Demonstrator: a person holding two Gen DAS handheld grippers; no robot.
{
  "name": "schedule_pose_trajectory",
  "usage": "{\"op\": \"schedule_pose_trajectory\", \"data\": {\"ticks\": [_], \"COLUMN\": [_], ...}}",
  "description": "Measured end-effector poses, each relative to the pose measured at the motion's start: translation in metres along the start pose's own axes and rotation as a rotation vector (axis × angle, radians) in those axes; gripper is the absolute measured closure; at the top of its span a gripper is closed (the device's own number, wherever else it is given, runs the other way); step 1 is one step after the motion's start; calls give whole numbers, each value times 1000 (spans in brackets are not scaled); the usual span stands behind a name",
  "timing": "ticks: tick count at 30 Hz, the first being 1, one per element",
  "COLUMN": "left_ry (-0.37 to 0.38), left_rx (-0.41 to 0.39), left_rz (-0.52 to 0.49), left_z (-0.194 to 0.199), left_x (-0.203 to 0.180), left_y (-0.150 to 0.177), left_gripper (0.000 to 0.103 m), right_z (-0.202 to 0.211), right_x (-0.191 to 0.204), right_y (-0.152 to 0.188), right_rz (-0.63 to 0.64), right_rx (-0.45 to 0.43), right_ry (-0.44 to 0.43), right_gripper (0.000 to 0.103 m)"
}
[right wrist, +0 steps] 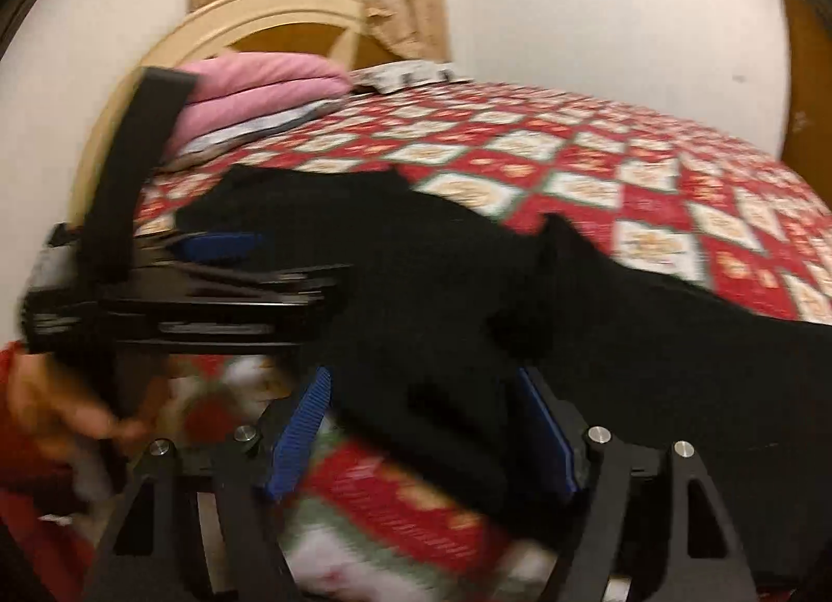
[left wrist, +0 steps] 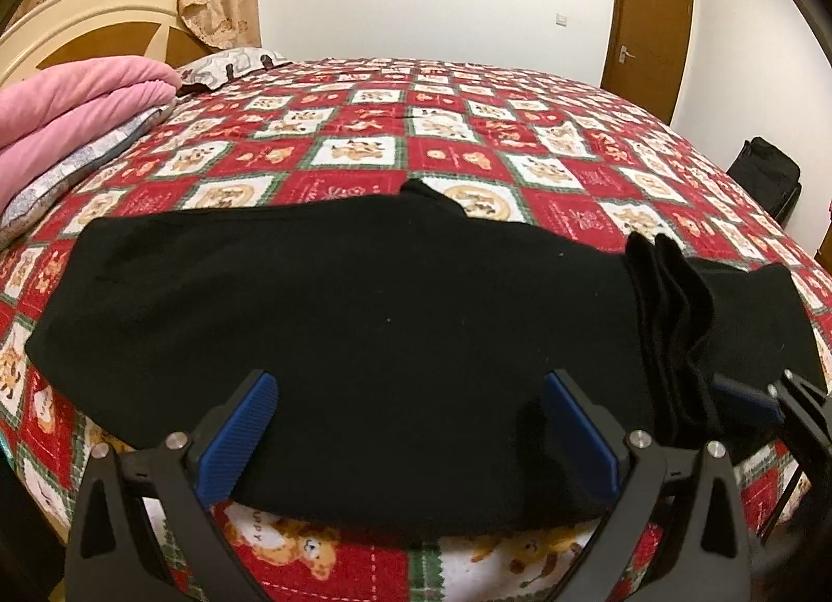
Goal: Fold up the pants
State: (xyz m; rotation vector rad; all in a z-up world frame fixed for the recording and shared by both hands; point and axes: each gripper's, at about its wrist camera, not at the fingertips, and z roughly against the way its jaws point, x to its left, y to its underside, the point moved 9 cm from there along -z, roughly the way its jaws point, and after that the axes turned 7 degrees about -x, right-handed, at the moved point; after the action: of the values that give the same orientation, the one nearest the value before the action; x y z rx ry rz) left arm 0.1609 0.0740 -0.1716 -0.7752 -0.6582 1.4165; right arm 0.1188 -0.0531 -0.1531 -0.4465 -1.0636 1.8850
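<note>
The black pants (left wrist: 364, 300) lie spread flat across the near part of the bed's red patchwork quilt (left wrist: 468, 133), stretched sideways, with a small peak of fabric sticking up along their far edge. At the right end of the pants the cloth is bunched into upright folds (left wrist: 671, 310) rather than lying smooth.

The left hand-held gripper (left wrist: 411, 425) hovers over the near edge of the pants with its blue pads (left wrist: 244, 435) standing wide apart – the fabric lies below and between them, but neither pad presses on it. The right hand-held gripper (right wrist: 426, 435) is over the pants' right end, near the bunched folds; its jaws are also spread, with black cloth lying between the blue pads (right wrist: 301, 430) and no pinch visible. The right wrist view is blurred, so finer contact cannot be made out there.

In that view the left gripper's black frame shows to the left of the pants, with a person's hand (right wrist: 57, 394) beneath it.

Beyond the pants, toward the headboard (left wrist: 88, 24), a folded pink blanket (left wrist: 67, 102) sits on a pillow – well apart from the pants
</note>
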Motion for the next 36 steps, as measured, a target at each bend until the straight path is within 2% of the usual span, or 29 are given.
{"op": "schedule_pose_trajectory", "data": {"ticks": [1, 3, 5, 6, 7, 10, 12, 15, 16, 19, 21, 22, 23, 25, 28, 30, 32, 34, 36], "left_ry": [-4, -2, 1, -3, -6, 15, 21, 24, 25, 45, 53, 61, 68, 97, 138, 166, 196, 208, 177], "left_rx": [-5, -22, -36, -39, -42, -27, -23, -32, -32, -29, -35, -48, -58, -76, -116, -139, -152, -138, -99], "left_rz": [-2, 13, 10, 6, 5, 17, 9, -19, -32, -53, -71, -84, -93, -112, -155, -169, -177, -186, -189], "left_z": [1, 5, 8, 8, 8, 6, 6, 9, 9, 10, 12, 14, 15, 17, 17, 17, 13, 4, -8], "left_x": [1, 6, 6, 6, 5, 0, -4, -11, -14, -24, -29, -32, -36, -47, -74, -92, -115, -133, -142], "left_y": [-2, -7, -12, -13, -14, -10, -9, -10, -10, -9, -11, -14, -16, -24, -40, -50, -57, -55, -48], "left_gripper": [0, 0, 0, 0, 0, 0, 0, 0, 0, 0, 0, 0, 0, 0, 0, 0, 0, 0, 0], "right_z": [6, 32, 48, 51, 50, 30, -1, -52, -57, -66, -53, -38, -15, 17, 75, 98, 102, 94, 73], "right_x": [6, 2, -20, -34, -55, -90, -98, -89, -83, -73, -72, -77, -87, -107, -148, -173, -189, -201, -216], "right_y": [-4, -21, -38, -45, -51, -53, -46, -30, -38, -47, -52, -58, -63, -68, -65, -52, -37, -21, 0], "right_rz": [-8, -58, -145, -193, -240, -246, -272, -259, -212, -167, -205, -248, -290, -306, -311, -302, -311, -342, -389], "right_rx": [-8, -106, -170, -177, -172, -119, -38, 110, 65, 76, 43, -4, -66, -125, -190, -166, -115, -60, 19], "right_ry": [-43, -84, -64, -51, -4, 123, 124, 127, 146, 114, 49, 18, 23, 75, 216, 295, 346, 350, 382], "right_gripper": [29, 33, 59, 80, 87, 87, 87, 87, 85, 85, 85, 85, 85, 85, 85, 85, 85, 85, 85]}}
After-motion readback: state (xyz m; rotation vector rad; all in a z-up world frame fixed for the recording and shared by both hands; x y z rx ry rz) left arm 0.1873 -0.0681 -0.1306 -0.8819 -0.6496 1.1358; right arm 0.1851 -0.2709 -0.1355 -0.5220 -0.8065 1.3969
